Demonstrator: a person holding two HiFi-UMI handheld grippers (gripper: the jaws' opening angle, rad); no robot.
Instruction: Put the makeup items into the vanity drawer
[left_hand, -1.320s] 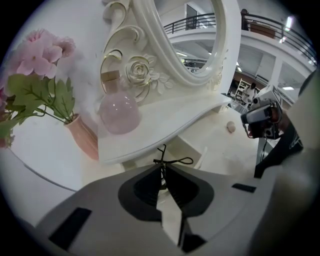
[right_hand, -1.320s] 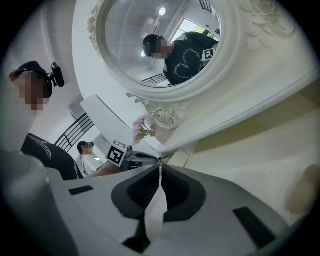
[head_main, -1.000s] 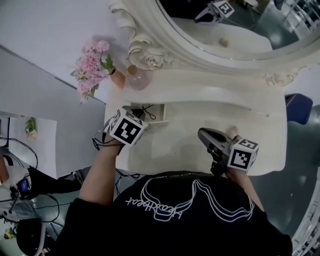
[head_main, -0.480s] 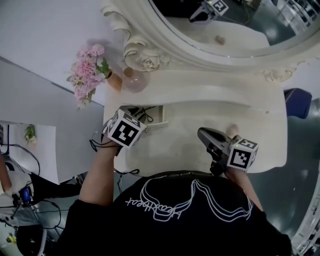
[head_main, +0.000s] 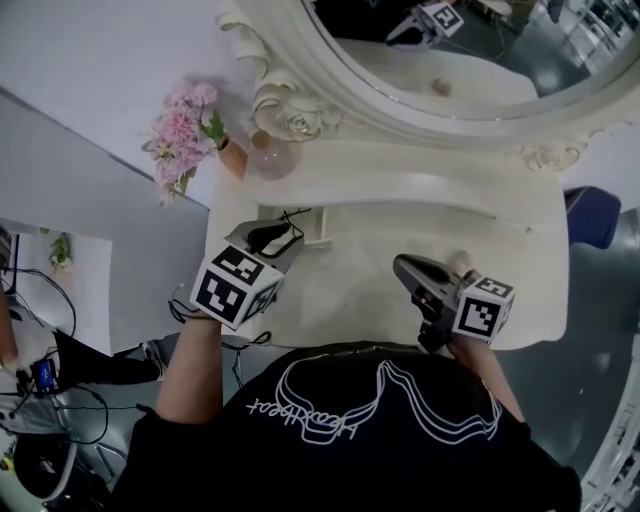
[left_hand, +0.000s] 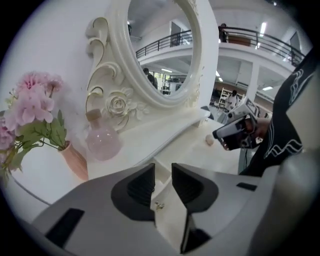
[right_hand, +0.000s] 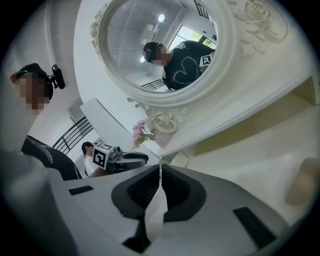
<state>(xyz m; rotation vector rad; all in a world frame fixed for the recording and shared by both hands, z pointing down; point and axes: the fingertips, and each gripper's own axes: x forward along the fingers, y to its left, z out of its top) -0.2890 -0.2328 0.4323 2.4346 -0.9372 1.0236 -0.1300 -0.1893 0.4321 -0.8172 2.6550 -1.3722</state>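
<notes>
The small vanity drawer (head_main: 305, 228) stands pulled out at the left of the white tabletop (head_main: 350, 290), with a thin dark thing inside. My left gripper (head_main: 272, 236) hovers over it, raised. Its jaws have just been opening and stand apart with nothing between them; in the left gripper view (left_hand: 162, 181) the drawer front with its knob (left_hand: 159, 205) shows under the gap. A small beige makeup item (head_main: 458, 260) (left_hand: 209, 140) (right_hand: 302, 182) lies on the tabletop beside my right gripper (head_main: 405, 266) (right_hand: 160, 172), which is shut and empty.
A round pink bottle (head_main: 272, 158) and a vase of pink flowers (head_main: 185, 135) stand at the back left. The big oval mirror (head_main: 450, 50) with its carved frame rises behind a raised shelf (head_main: 400, 190). The front edge of the table is near my body.
My left gripper has risen and drawn back from the drawer toward me, and its jaws have opened. The right gripper has stayed put.
</notes>
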